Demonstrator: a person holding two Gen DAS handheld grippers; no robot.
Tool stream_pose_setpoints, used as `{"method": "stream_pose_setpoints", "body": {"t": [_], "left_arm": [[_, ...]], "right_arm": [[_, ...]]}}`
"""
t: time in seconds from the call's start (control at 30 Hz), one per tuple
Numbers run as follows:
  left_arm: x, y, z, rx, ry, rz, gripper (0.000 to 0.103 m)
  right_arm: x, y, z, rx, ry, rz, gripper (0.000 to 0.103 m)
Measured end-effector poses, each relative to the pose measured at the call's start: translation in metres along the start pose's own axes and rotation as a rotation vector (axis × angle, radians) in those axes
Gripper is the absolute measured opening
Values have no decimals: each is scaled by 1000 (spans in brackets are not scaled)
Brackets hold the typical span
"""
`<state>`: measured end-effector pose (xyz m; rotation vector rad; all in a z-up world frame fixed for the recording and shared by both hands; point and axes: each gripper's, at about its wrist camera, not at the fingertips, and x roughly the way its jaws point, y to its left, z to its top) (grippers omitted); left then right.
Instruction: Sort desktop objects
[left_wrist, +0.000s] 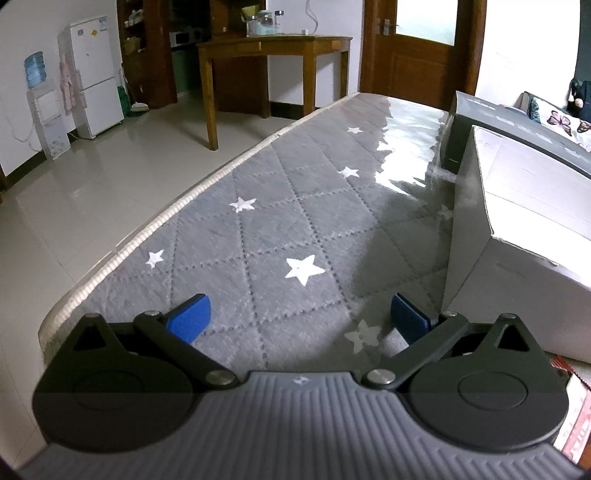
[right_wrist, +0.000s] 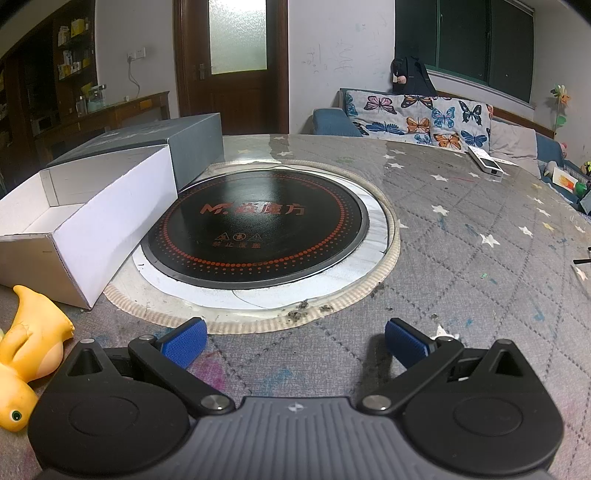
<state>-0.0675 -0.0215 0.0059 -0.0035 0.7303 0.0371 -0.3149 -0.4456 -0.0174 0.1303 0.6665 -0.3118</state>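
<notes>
Grey quilted cloth with white stars covered the tabletop (right_wrist: 461, 229), and both tools hung low over it with nothing in them. From where I stood, the right tool (right_wrist: 295, 341) had its blue fingers (right_wrist: 184, 343) spread wide apart, pointing across the cloth toward a round black cooktop (right_wrist: 258, 221) set into the surface just ahead of it. The left tool (left_wrist: 299, 317) was likewise spread wide and empty, facing along a bare strip of cloth near the tabletop's edge.

Just off the right tool's left side, close beside its left finger, lay a yellow rubber duck (right_wrist: 26, 354). It was tipped over on the cloth, its eye down near the tool's body and its tail end pointing away, up toward the box, so its long axis ran roughly along the tool's own line of reach. Ahead of the duck and to the left of the cooktop sat an open white box (right_wrist: 96, 225), with a dark grey box (right_wrist: 155, 136) behind it. The left tool saw the same white box (left_wrist: 517, 229) hard by its right finger, but no duck.

My guess was that the right tool stood nearer the duck, and would need to swing left and close across the toy's narrower width before carrying it forward to the white box.
</notes>
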Motion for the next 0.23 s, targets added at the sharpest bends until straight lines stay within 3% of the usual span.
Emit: {"method": "stream_pose_setpoints", "body": {"t": [0.23], "left_arm": [[-2,0,0,-4,7,-8,103]], "right_arm": [[0,0,0,0,0,0,103]]}}
